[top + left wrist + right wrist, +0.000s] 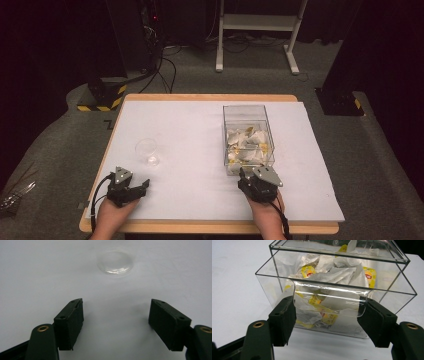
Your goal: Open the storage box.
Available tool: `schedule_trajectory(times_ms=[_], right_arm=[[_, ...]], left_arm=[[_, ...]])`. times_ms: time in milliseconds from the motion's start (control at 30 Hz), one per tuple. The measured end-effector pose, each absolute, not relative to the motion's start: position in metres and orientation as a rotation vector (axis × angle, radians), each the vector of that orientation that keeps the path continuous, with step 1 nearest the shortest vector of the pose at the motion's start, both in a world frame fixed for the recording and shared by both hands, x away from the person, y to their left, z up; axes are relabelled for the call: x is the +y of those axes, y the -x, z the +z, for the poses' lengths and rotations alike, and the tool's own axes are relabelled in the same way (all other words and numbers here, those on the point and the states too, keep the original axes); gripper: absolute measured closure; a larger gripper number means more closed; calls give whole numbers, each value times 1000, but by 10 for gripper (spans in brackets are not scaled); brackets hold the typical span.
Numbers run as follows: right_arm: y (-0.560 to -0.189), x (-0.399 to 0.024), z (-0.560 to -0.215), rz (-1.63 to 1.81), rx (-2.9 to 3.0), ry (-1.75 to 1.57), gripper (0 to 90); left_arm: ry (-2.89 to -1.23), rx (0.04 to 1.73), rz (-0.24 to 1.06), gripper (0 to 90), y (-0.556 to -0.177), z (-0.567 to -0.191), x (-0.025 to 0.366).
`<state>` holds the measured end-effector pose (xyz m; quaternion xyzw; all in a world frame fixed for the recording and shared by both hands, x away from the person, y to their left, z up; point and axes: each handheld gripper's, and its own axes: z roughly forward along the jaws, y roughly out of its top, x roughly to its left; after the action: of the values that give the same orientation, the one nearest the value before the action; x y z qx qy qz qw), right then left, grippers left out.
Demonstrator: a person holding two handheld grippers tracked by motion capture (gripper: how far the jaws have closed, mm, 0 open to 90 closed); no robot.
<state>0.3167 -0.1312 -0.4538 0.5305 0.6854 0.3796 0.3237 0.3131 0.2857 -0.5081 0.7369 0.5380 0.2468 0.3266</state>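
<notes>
While reaching for the clear tea-bag box [248, 139], right gripper [328, 308] clamped on its front handle to pull. Left gripper [116, 315] wide open, empty, by glass cup [147, 151], left of box.

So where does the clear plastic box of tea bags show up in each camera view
High view: the clear box stands right of centre on the white table cover, just ahead of the right gripper.
Left gripper view: not in it.
Right gripper view: fills the centre, its near flap between the jaws.
Shared landmark: the white table cover.
</notes>
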Motion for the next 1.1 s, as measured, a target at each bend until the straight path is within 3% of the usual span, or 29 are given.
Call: schedule_trajectory(times_ms=[1100], right_arm=[[-303, -149, -445, 1088, 1813, -1371, 325]], left_arm=[[-1931, 1410, 648, 283, -313, -508, 286]])
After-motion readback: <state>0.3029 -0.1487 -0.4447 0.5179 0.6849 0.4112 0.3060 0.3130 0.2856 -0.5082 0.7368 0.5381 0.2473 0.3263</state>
